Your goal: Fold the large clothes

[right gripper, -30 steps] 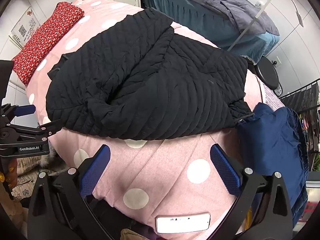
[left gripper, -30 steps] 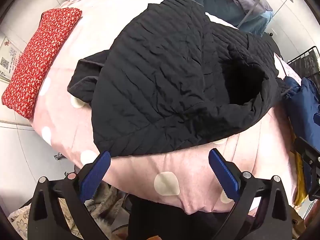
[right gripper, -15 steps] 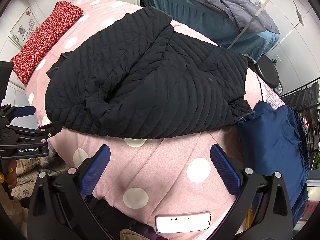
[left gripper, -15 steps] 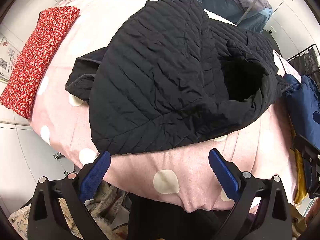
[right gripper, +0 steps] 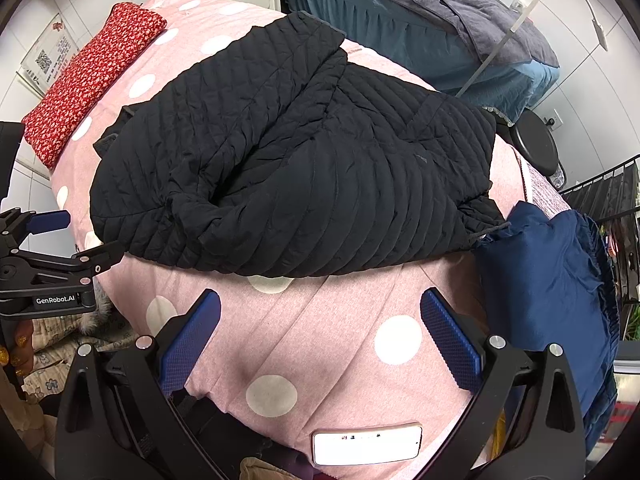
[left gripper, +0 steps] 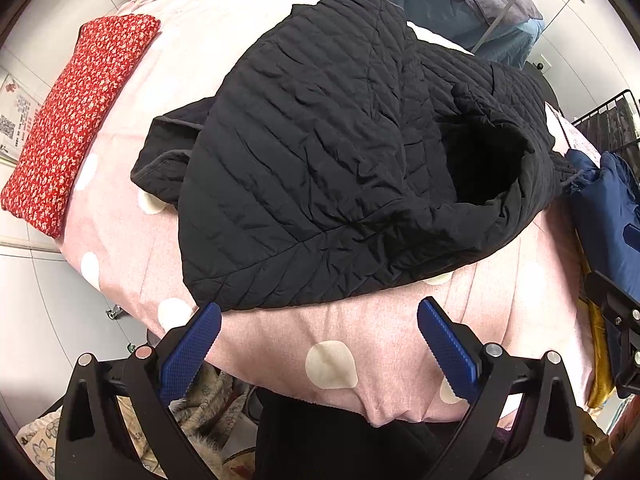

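black quilted jacket spread on the pink bed, both claws wide and empty

a black quilted jacket (left gripper: pixel 320 160) is seen lying crumpled on a bed (left gripper: pixel 280 336) that is covered with a pink sheet with white dots. the jacket is placed across the middle of the bed, and its near hem is found just beyond the tips of both claws. in the left wrist view, an opening of the jacket is turned up on the right side, and the inside is shown dark. a flat dark part is tucked under the jacket at its left edge.

the left claw (left gripper: pixel 318 336) is held wide apart above the near edge of the bed, and nothing is gripped between its blue pads (left gripper: pixel 190 354). the right claw (right gripper: pixel 320 330) is also held wide apart over the pink sheet, and nothing is held by it. the jacket is not touched by either claw.

a red flowered pillow (right gripper: pixel 92 76) is laid at the far left corner of the bed. a dark blue garment (right gripper: pixel 552 292) is placed at the right side, touching the jacket. a white phone (right gripper: pixel 366 442) is seen at the near edge of the bed. a second bed with a grey blanket (right gripper: pixel 420 4) is standing behind.
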{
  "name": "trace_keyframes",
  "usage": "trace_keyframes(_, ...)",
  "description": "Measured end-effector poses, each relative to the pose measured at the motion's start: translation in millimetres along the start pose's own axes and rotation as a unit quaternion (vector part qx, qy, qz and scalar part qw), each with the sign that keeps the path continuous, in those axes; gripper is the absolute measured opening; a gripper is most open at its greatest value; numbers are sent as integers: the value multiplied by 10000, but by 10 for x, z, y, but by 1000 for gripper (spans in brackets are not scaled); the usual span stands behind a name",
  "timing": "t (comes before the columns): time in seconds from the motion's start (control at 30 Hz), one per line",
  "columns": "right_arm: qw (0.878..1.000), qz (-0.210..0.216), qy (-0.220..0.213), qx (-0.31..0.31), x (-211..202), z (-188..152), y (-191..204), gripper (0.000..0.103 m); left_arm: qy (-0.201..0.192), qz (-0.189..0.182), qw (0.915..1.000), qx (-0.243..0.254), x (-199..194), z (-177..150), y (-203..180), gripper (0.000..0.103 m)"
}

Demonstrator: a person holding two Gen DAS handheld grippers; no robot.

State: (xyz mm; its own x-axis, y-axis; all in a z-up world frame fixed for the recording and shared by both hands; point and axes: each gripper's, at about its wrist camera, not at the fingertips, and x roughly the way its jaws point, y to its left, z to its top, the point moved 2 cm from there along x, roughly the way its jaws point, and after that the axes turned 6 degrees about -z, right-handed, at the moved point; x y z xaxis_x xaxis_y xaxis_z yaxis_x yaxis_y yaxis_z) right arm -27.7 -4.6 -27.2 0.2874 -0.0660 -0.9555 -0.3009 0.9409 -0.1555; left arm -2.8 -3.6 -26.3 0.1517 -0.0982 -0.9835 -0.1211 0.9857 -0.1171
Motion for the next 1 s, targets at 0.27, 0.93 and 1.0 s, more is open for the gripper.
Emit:
trace_keyframes(0.27,10000,-2,3,0,-3,7,0,98,1,-7,10000,-1,-1,2,-1,97)
trace_keyframes(0.93,10000,-5,17,1,-2,-2,7,98,3,-20,10000,-34,-3,-9,-18,97)
trace_keyframes(1.0,10000,-7,23,0,1,-1,7,98,5,-40,10000,-42,-4,-7,-17,97)
